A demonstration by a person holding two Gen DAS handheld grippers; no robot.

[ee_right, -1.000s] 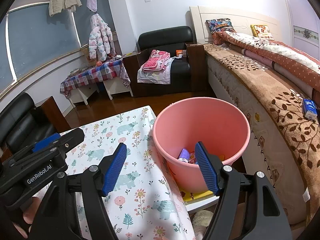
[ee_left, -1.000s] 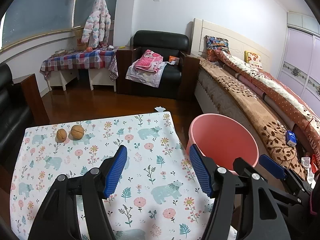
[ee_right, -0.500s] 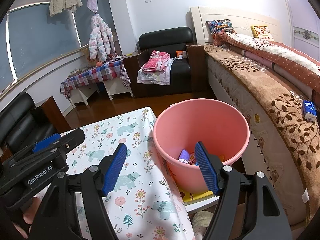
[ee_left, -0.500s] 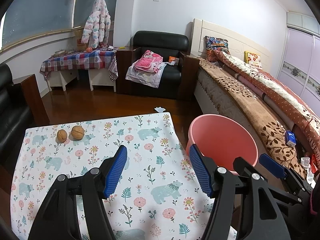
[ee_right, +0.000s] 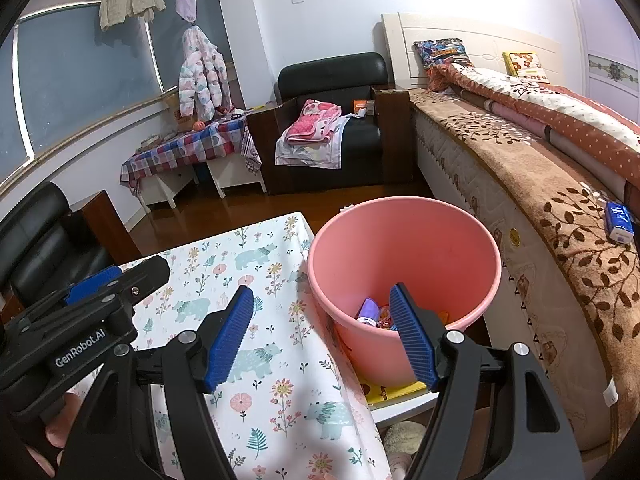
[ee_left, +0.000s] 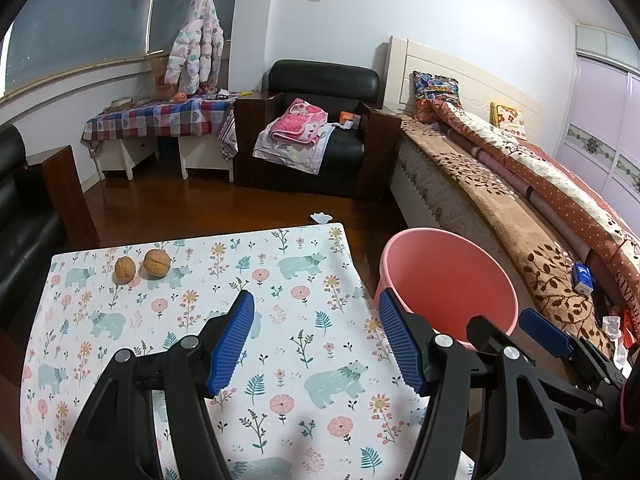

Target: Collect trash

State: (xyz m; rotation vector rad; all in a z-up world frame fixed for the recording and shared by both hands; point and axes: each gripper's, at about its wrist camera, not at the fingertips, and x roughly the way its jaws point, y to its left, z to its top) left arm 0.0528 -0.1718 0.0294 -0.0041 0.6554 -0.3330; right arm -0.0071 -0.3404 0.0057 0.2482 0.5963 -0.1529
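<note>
White walls (ee_left: 460, 12), wooden floor (ee_left: 168, 204), black armchair (ee_left: 324, 120), seemingly dark window (ee_right: 80, 76).

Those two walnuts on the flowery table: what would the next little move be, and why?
Probably the open, empty left gripper reaches forward-left to the nearer walnut. Both walnuts still lie on the table, while the pink bucket already holds trash.
</note>
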